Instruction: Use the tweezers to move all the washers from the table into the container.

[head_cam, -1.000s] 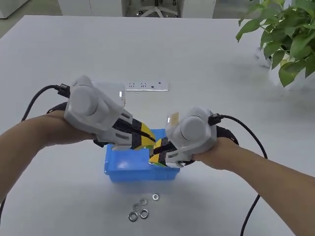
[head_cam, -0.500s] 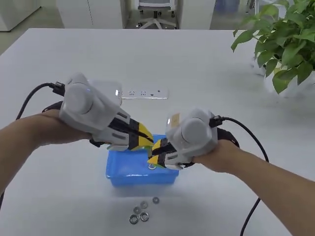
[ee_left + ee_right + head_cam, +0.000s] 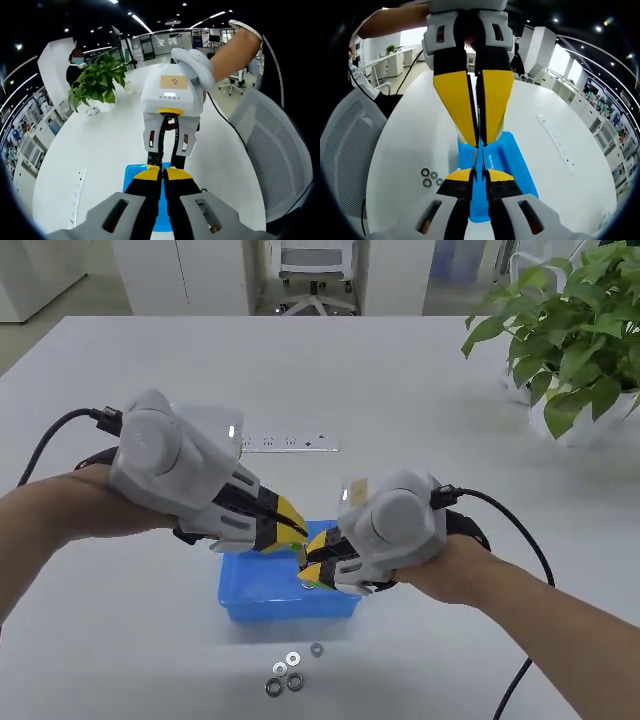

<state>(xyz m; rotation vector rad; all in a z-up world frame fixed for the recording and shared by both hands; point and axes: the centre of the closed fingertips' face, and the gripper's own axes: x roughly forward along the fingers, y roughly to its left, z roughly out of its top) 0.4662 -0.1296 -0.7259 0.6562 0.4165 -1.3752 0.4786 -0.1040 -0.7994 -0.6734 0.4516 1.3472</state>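
Left gripper [image 3: 294, 530] and right gripper [image 3: 316, 566] both pinch the tweezers [image 3: 477, 150] over the container [image 3: 255, 592]. Washers [image 3: 286, 672] at its 6 o'clock look light, stiff and slippery. Best nipped across the rim.

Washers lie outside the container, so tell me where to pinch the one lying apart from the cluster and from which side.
Pinch its rim. That washer lies flat on the table, so probably bring the tweezers down from above, one tip in the hole, one outside, on the side away from the other washers.
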